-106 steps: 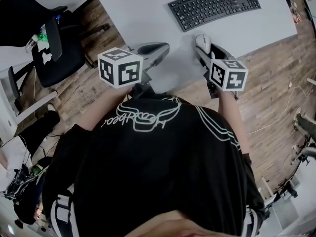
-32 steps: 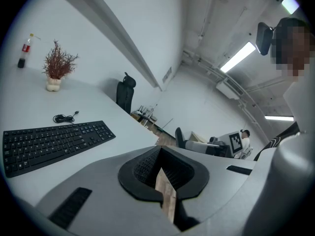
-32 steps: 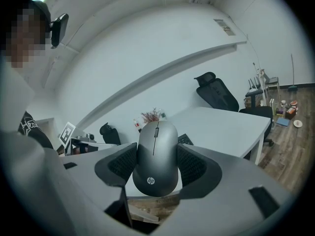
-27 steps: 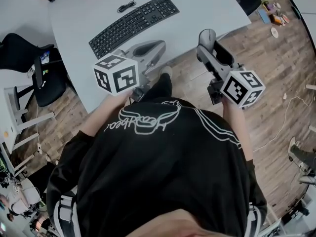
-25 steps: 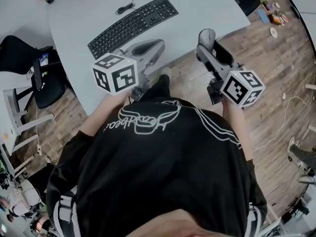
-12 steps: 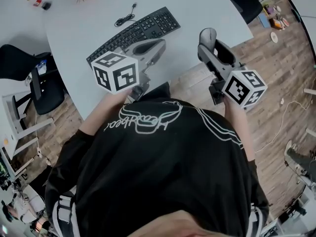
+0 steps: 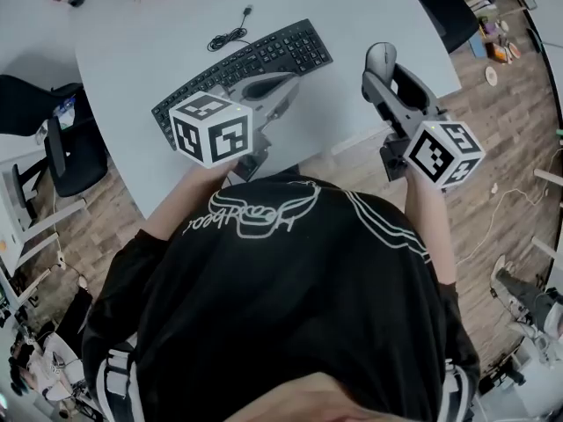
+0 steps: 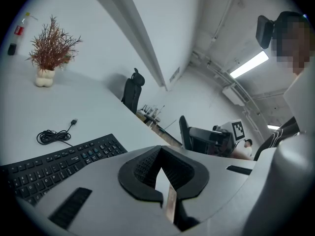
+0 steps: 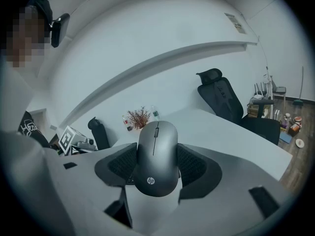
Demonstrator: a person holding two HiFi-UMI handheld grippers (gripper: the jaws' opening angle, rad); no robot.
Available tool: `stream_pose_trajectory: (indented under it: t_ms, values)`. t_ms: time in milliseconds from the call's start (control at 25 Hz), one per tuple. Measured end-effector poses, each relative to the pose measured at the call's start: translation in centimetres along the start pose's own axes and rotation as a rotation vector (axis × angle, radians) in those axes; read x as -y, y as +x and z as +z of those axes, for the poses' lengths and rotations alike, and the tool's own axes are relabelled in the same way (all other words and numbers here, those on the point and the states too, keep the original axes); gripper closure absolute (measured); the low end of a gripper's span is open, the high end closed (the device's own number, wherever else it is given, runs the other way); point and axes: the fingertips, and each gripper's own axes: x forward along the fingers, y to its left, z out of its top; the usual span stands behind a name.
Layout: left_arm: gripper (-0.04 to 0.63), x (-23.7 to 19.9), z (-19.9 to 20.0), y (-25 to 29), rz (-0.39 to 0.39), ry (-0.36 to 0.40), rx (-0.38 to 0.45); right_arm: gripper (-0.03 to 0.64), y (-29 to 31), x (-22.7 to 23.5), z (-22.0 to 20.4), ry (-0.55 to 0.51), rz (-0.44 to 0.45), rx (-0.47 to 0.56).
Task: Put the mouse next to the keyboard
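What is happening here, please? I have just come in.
A person stands at a white desk with a tool in each hand. The right tool is shut on a grey mouse and holds it over the desk, to the right of the black keyboard. The left tool is shut and empty, at the keyboard's near edge. Whether the mouse touches the desk cannot be told.

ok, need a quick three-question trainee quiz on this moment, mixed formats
1. True or false: the right gripper is shut on the mouse.
2. What lies on the table just beyond the keyboard? A) coiled cable B) mug C) laptop
3. Fill in: the left gripper holds ____.
Key: 1 true; 2 A; 3 nothing.
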Motion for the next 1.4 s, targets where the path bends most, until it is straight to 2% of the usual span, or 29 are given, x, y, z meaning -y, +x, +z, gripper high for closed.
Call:
stream_pose_trajectory:
  t_ms: [320,560,720,1040,1400]
  values:
    - [0.589,-4.5,0.1,0.0,0.038,-0.113,0.028,0.362,3.9,2.5,1.7,-0.11,-0.038,-0.087]
    - [0.588,-7.2,-0.6,-0.2,0.054,-0.181,0.03,0.362,6.9,4.2,1.1,-0.161,-0.045,-0.174]
    - [0.588,-8.7,-1.0,-0.5,0.065,-0.231,0.034,0.362,9.1,5.2,-0.9,-0.221,-0.053,-0.248]
    - [0.589,-10.9,-1.7,-1.1,0.099,-0.282,0.037,0.362,12.0,7.2,-5.6,-0.365,-0.066,-0.418]
    - [0.589,-12.4,-3.0,-1.5,0.122,-0.307,0.013,0.362,14.2,10.2,-10.4,-0.33,-0.109,-0.554]
